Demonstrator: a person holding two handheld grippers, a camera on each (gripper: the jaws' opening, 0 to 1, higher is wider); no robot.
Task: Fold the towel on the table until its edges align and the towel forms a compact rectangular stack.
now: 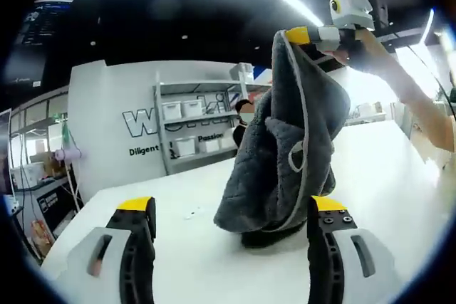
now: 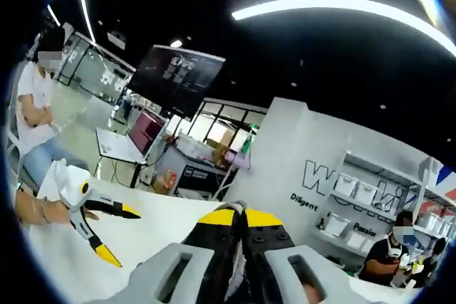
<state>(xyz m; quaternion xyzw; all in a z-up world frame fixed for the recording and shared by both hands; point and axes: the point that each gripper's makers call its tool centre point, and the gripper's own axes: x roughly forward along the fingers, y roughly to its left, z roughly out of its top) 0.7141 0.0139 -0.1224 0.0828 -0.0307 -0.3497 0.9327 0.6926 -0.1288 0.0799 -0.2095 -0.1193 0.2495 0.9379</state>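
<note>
Dark grey fleece towel (image 1: 285,154), lifted by one edge so that it hangs with its lower end resting on the white table (image 1: 385,176), pinched in the clamped right gripper (image 2: 239,213), presumably to shake it open; left gripper (image 1: 226,208) spread, empty, nearby.

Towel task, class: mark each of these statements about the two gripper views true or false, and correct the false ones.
1. The right claw holds the grey towel up by one edge. True.
2. The towel lies flat and fully folded on the white table. False: it hangs bunched, its lower end on the table.
3. The left claw is clamped on the towel. False: it is open, holding nothing.
4. Shelves with white bins stand behind the table. True.
</note>
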